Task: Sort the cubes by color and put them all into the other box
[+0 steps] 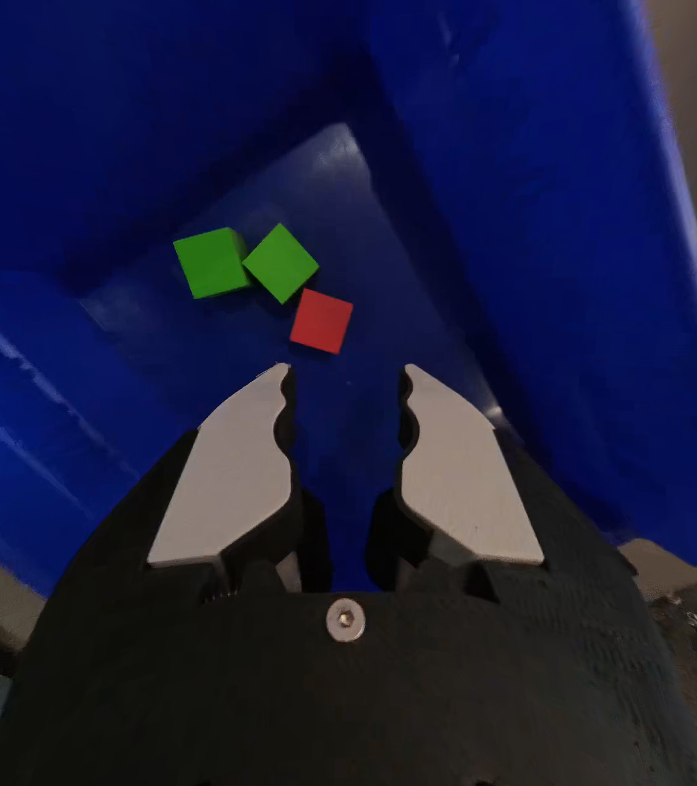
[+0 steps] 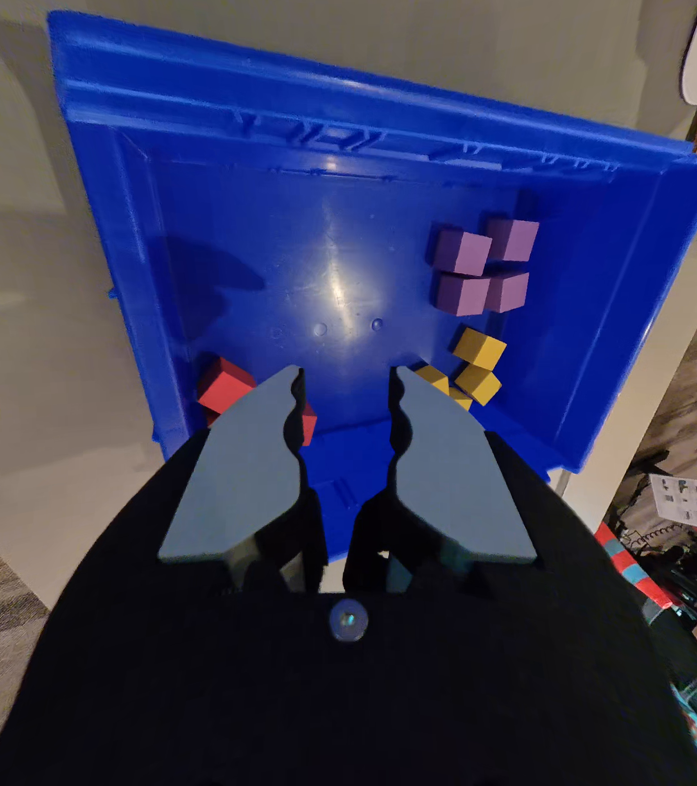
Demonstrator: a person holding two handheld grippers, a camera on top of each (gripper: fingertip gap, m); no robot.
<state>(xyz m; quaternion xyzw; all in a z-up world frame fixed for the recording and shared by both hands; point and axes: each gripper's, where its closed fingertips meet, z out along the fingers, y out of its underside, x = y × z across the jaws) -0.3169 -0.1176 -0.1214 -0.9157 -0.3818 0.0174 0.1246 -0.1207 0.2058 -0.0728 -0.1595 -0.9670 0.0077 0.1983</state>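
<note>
Both grippers empty and spread wide over blue bins, cubes right ahead

The left gripper [image 1: 344, 370] hangs inside a deep blue plastic bin [image 1: 529, 212], jaws wide apart, gripping nothing. Nearest thing is a small red foam cube [image 1: 321, 321] at about 11 o'clock just past the left fingertip, not touching; 2 green foam cubes [image 1: 212, 263] [image 1: 281, 263] sit touching each other farther at 10 o'clock. The right gripper [image 2: 347, 374] hovers over a shallow blue plastic tray [image 2: 134, 255], also wide and empty. Red foam cubes [image 2: 225, 385] lie at 9 o'clock partly behind its left finger, yellow foam cubes [image 2: 478, 348] at 2 o'clock, 4 purple foam cubes [image 2: 464, 253] farther at 1 o'clock.
</note>
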